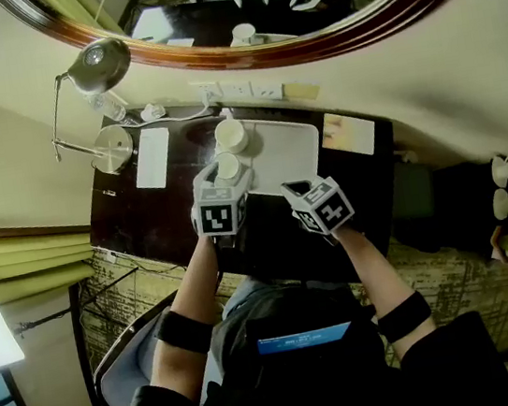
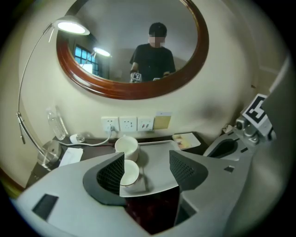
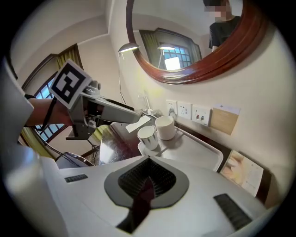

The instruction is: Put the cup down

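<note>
I hold my left gripper (image 1: 230, 180) at the frame's centre, jaws apart; my right gripper (image 1: 294, 188) sits just right of it, jaws pressed together, with left arm (image 1: 194, 291) and right arm (image 1: 373, 274) reaching up-frame

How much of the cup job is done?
Looks nearly done. Both cups stand on the tray: the near cup and the far cup. Nothing is in hand: the left tool is open, not gripping the near cup, and the right tool is shut, empty. Left: probably just moving away.
</note>
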Demonstrator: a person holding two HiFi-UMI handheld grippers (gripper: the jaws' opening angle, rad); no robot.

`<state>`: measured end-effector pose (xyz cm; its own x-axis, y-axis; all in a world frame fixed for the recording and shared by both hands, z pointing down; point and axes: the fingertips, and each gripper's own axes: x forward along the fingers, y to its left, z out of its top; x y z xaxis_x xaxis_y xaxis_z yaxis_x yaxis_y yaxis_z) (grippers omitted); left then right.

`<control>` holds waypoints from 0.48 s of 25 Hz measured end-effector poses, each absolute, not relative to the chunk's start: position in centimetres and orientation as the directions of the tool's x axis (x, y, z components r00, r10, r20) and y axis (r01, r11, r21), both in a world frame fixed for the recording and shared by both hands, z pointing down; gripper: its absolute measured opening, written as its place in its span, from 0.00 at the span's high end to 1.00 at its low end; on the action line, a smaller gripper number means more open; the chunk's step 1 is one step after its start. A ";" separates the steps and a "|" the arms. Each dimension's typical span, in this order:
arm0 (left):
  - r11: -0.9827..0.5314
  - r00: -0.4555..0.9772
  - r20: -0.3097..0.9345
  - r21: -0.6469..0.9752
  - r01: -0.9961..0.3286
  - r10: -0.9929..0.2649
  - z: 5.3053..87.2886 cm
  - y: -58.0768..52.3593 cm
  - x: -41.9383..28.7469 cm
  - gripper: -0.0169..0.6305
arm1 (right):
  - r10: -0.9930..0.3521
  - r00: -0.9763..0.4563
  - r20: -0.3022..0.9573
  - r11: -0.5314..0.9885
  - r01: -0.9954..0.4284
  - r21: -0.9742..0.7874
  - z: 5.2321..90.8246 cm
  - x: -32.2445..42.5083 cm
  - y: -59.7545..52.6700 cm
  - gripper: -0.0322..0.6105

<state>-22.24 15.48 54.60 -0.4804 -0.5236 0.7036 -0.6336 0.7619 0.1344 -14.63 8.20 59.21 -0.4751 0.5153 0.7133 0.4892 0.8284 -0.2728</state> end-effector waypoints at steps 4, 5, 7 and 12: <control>0.704 -0.463 0.652 0.156 -0.692 -0.600 51.9 14.2 -20.7 0.59 | 0.453 -0.537 0.712 0.878 0.408 -0.251 58.9 -14.0 4.9 0.95; 0.704 -0.475 0.638 0.153 -0.694 -0.607 51.5 14.1 -20.6 0.63 | 0.437 -0.552 0.710 0.889 0.386 -0.247 58.8 -13.8 4.1 0.95; 0.704 -0.490 0.615 0.153 -0.694 -0.618 51.0 14.0 -20.3 0.68 | 0.413 -0.579 0.703 0.905 0.350 -0.243 58.6 -13.2 2.7 0.95; 0.715 -0.516 0.601 0.136 -0.686 -0.610 50.9 14.0 -18.6 0.95 | 0.390 -0.636 0.666 0.921 0.283 -0.269 57.2 -11.7 0.3 0.95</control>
